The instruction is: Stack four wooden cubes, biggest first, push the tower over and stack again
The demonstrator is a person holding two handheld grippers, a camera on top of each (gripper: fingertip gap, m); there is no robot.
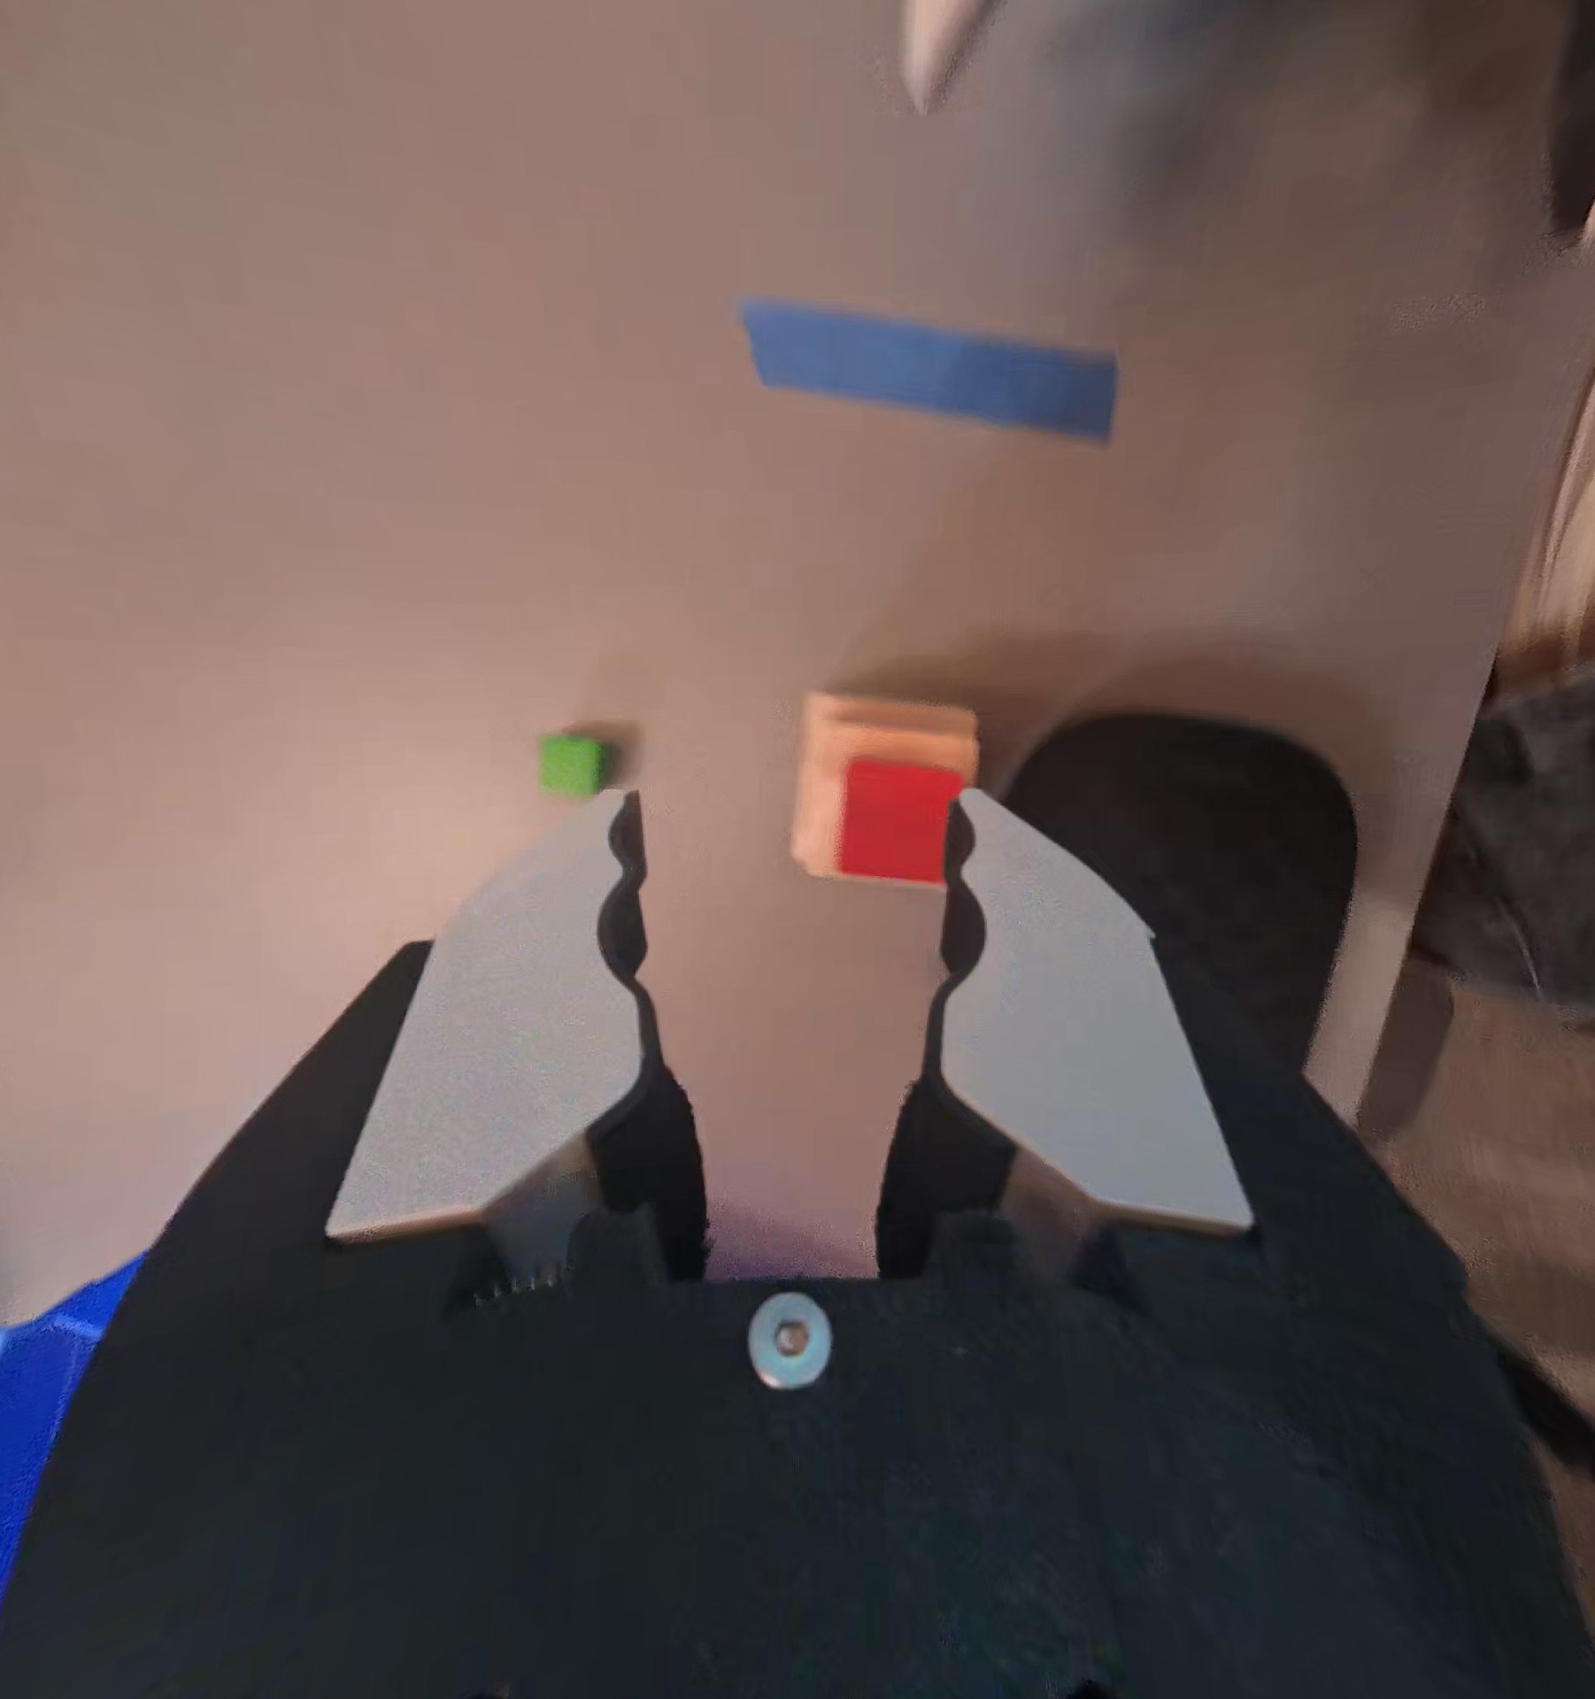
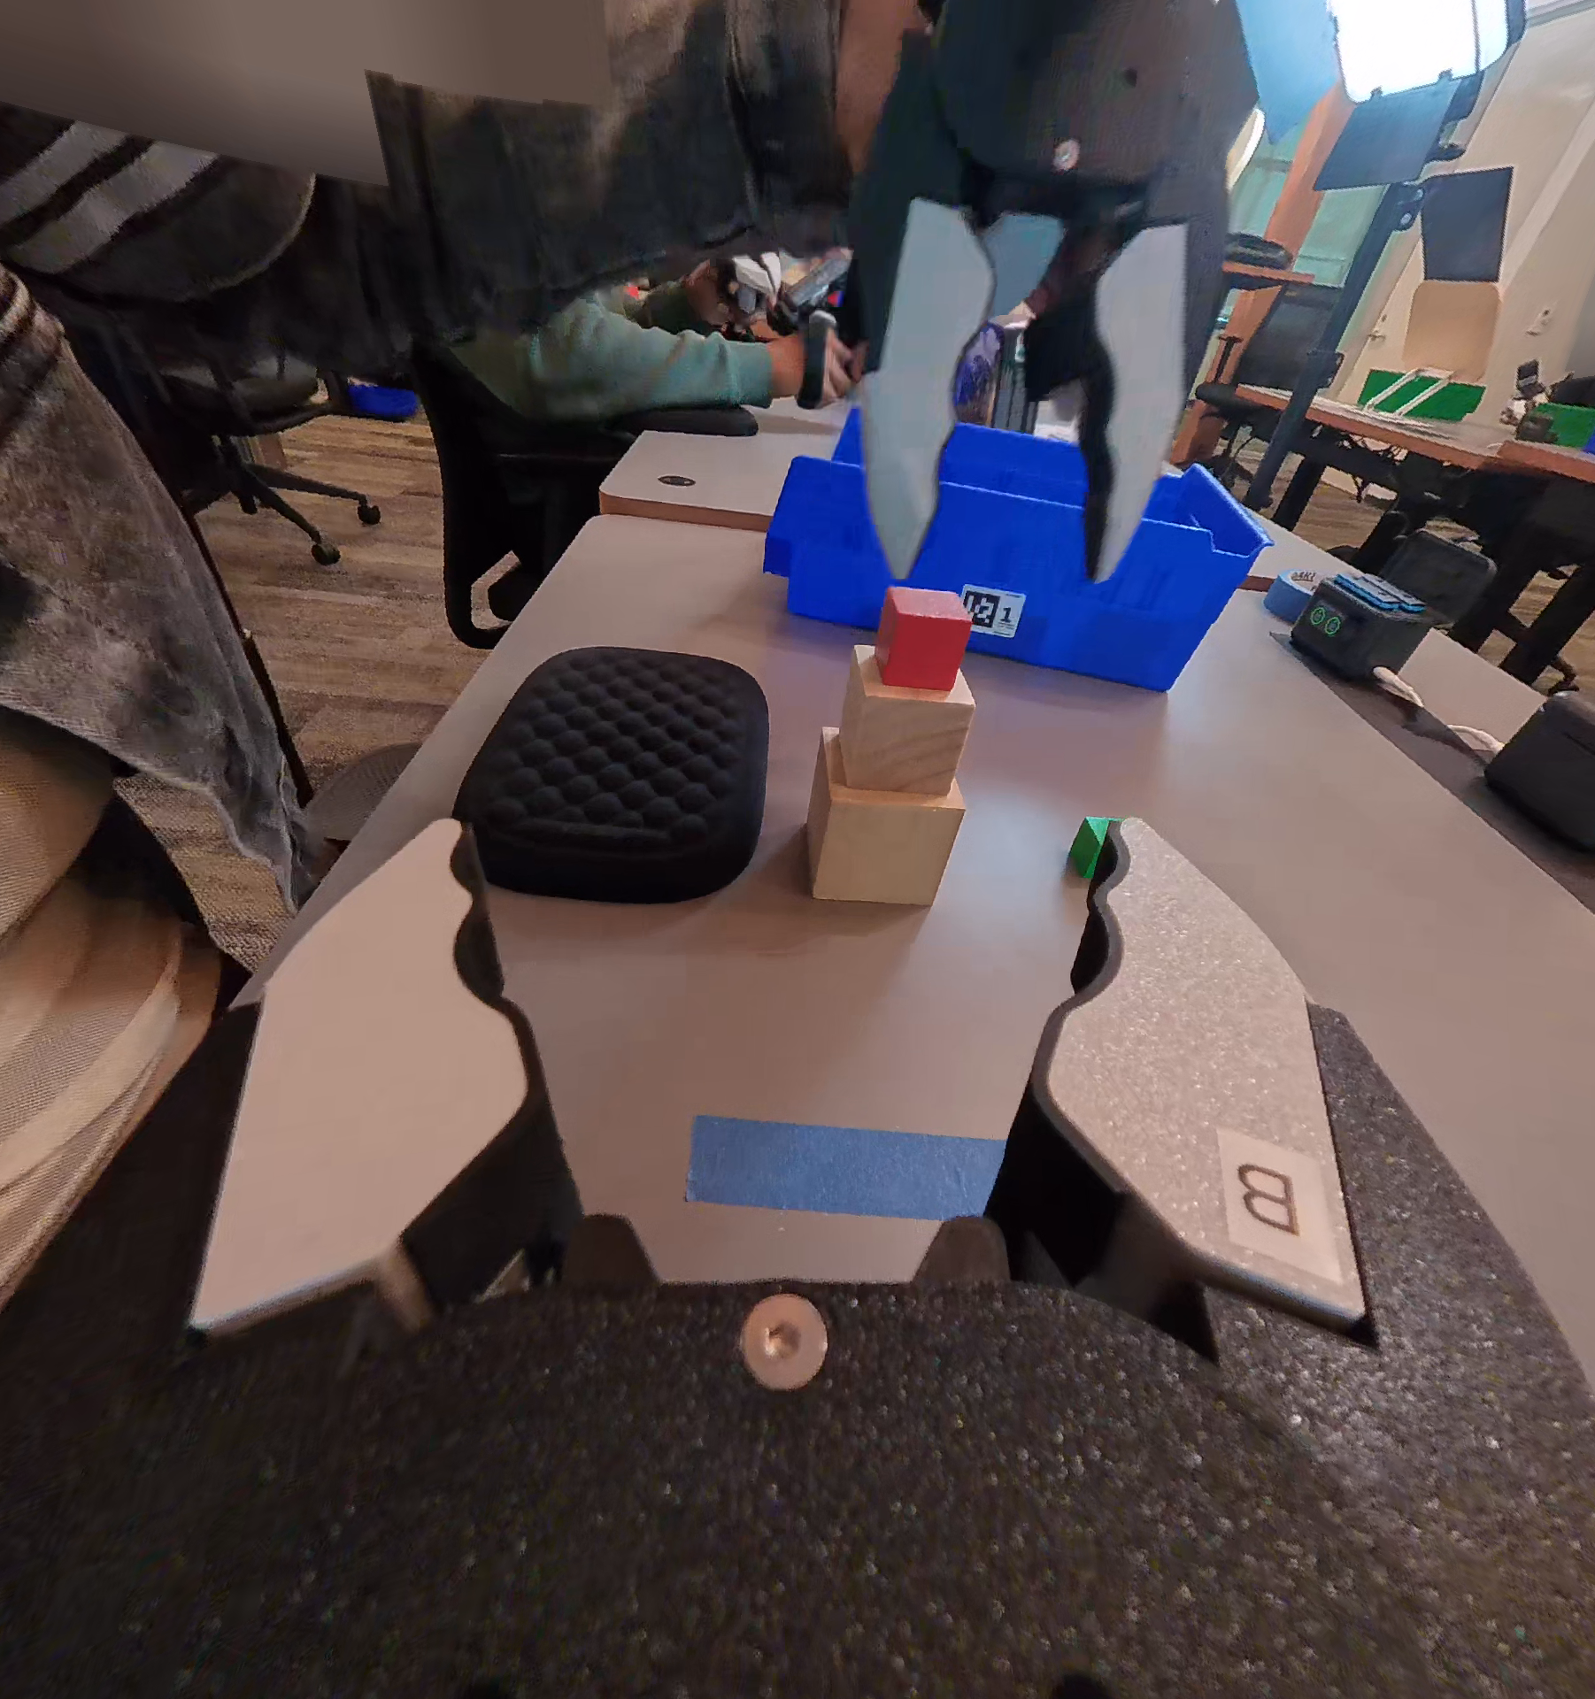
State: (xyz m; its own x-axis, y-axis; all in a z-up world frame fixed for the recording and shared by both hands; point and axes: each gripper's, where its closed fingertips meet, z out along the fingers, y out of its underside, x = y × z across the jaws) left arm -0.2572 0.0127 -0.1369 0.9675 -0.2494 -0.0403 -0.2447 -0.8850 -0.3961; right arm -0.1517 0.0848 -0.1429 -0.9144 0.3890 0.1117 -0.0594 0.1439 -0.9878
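Grey table (image 2: 1189, 827), smooth and matte; black quilted pad (image 2: 614, 772), soft; tower (image 2: 900, 763) of two plain wooden cubes under a glossy red cube (image 2: 923, 639). Left gripper (image 2: 1005, 561) hangs above the tower, spread and empty. Right gripper (image 2: 789, 855) wide apart, empty. Small green cube (image 2: 1088, 846) lies beside the tower: pinch flat faces squarely, lower gently

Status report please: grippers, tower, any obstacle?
Left gripper open, empty, above red cube. Right gripper open, empty. Tower three high; green cube on table. Black pad beside tower.
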